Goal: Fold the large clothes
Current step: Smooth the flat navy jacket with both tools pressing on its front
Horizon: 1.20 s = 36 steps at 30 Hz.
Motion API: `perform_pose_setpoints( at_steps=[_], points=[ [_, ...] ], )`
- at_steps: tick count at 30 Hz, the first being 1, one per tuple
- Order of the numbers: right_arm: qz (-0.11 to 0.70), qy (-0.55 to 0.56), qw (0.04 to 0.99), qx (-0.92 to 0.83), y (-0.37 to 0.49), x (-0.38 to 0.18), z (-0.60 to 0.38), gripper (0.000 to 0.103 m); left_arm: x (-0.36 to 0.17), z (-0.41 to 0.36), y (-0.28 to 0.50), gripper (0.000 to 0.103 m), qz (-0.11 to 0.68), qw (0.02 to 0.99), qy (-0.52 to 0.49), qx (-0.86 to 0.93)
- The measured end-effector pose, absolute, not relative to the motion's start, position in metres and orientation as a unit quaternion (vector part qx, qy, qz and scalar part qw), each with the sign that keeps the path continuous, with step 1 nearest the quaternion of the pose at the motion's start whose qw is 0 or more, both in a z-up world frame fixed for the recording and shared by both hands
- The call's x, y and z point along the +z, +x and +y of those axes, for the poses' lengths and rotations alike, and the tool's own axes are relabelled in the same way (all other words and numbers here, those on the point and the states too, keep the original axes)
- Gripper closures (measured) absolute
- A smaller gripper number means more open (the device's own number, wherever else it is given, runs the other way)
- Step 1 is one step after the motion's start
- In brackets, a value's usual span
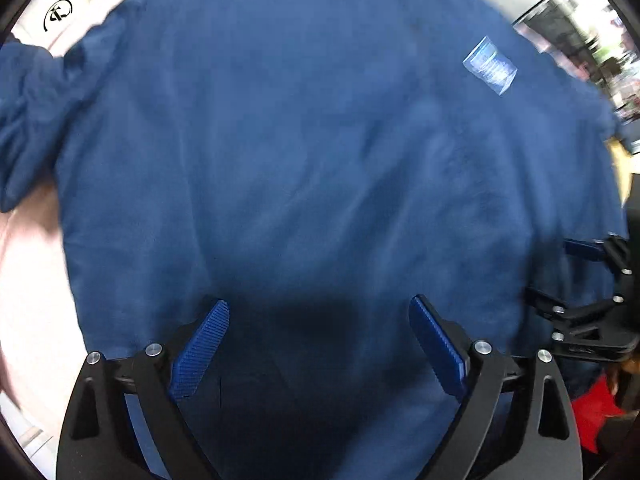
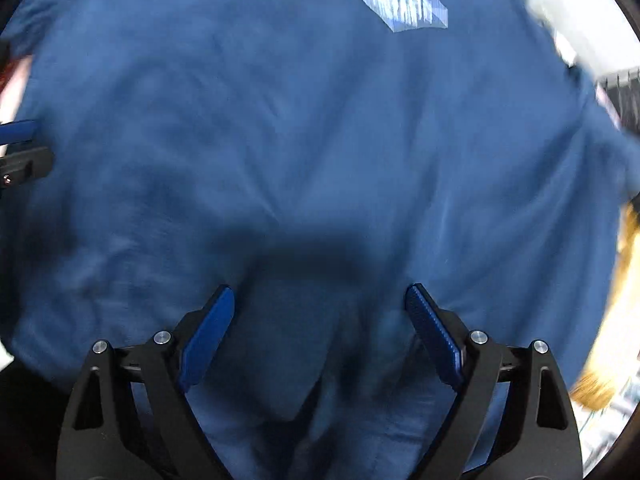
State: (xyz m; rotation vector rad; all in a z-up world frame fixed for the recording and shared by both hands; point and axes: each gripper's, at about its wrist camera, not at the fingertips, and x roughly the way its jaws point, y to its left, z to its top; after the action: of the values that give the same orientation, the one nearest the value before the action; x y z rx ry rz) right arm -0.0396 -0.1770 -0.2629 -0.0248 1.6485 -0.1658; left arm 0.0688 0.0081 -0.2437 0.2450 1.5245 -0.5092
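1. Blue sweatshirt (image 1: pixel 320 152) spread over a pale pink surface (image 1: pixel 24 320), filling both views, white label (image 2: pixel 400 2) toward the far right.
2. Left gripper (image 1: pixel 320 316) spread wide, holding nothing, above the near hem.
3. Right gripper (image 2: pixel 320 304) likewise wide and empty over rumpled cloth.
4. Likely to pinch one layer only, dragging wrinkles into the fold.
5. Could leave the left sleeve (image 1: pixel 28 112) bunched, skewing the fold.
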Motion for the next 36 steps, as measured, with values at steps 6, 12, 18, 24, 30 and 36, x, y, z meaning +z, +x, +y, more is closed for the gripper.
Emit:
perform_pose_setpoints(
  at_steps=[6,12,18,24,30,36],
  points=[
    [0.729,-0.006,0.678,-0.099,-0.048,-0.285,-0.177,0.005,-0.267,-0.009,0.054,0.005,0.659,0.706,0.166,-0.201],
    [0.755,0.040,0.650,-0.082,-0.037,-0.296,-0.196,0.004,-0.274,-0.014,0.058,0.005,0.672,0.699,0.165,-0.180],
    [0.742,0.039,0.664,-0.088,-0.040,-0.297,-0.199,0.004,-0.275,-0.019,0.059,0.005,0.671,0.702,0.162,-0.174],
    [0.736,0.034,0.671,-0.083,-0.054,-0.289,-0.194,0.005,-0.279,-0.017,0.056,0.005,0.668,0.704,0.164,-0.176],
    [0.688,0.133,0.711,-0.068,-0.044,-0.236,-0.231,0.005,-0.263,-0.009,0.056,0.006,0.678,0.705,0.141,-0.155],
    [0.608,0.172,0.767,-0.115,-0.037,-0.165,-0.309,0.005,-0.241,0.003,0.057,0.006,0.674,0.718,0.104,-0.140]
  ],
)
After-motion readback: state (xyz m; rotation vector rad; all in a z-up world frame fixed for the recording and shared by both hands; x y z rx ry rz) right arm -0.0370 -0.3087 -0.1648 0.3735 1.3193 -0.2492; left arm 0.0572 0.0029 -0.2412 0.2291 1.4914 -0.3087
